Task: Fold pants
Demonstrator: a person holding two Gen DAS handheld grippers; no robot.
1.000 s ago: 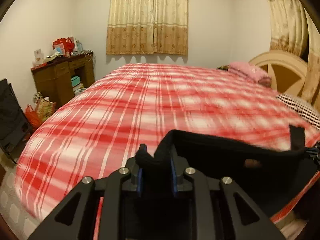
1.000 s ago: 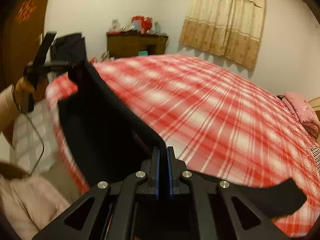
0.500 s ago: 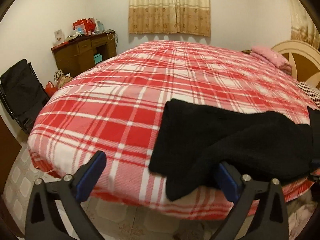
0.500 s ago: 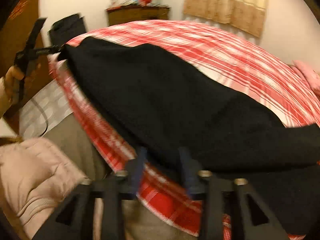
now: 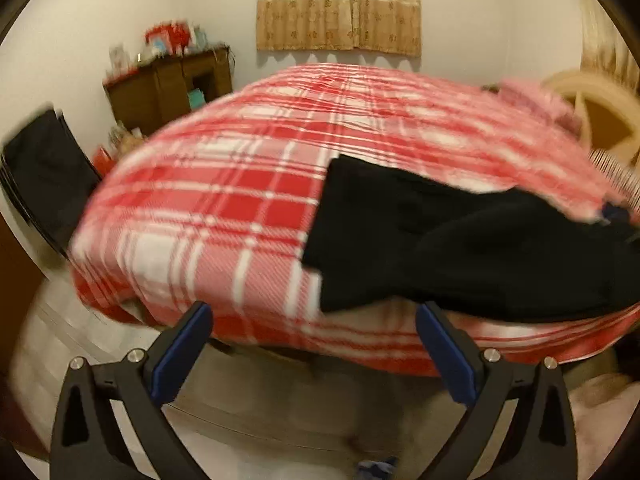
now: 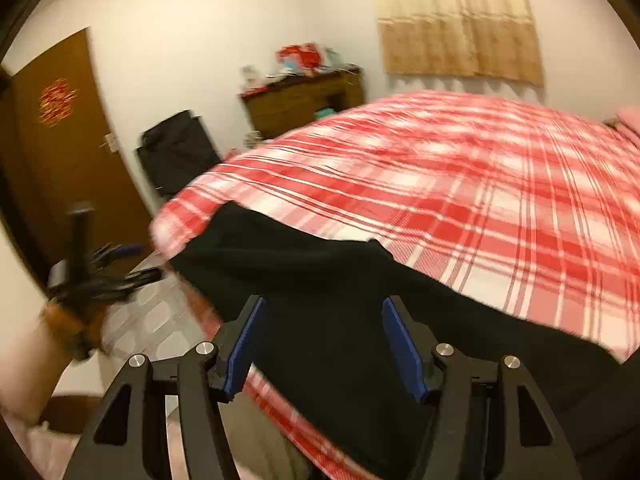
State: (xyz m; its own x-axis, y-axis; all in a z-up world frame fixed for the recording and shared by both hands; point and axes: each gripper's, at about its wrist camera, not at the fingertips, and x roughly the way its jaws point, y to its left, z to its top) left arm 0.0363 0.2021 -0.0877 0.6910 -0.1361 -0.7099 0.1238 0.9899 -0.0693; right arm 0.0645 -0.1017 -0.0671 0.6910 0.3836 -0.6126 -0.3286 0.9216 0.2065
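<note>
Black pants (image 5: 460, 248) lie across the near edge of a bed with a red and white plaid cover (image 5: 240, 200), and their near edge hangs over the side. My left gripper (image 5: 314, 354) is wide open with nothing in it, hanging off the bed edge above the floor, just left of the pants' end. My right gripper (image 6: 324, 344) is open above the pants (image 6: 320, 280), and its blue pads do not press the cloth. In the right wrist view a hand holds the left gripper (image 6: 100, 272) at the far left, apart from the bed (image 6: 480, 184).
A brown dresser (image 5: 168, 88) with clutter on top stands against the far wall, with a black folded chair (image 5: 44, 168) beside it. A wooden door (image 6: 60, 140) is at the left. A pink pillow (image 5: 536, 100) and a headboard (image 5: 600, 112) are at the right. Tiled floor lies below the bed edge.
Both grippers were shut on the lifted pants and have opened and let go. The pants now lie on the bed. Both grippers have drawn back to the near edge.
</note>
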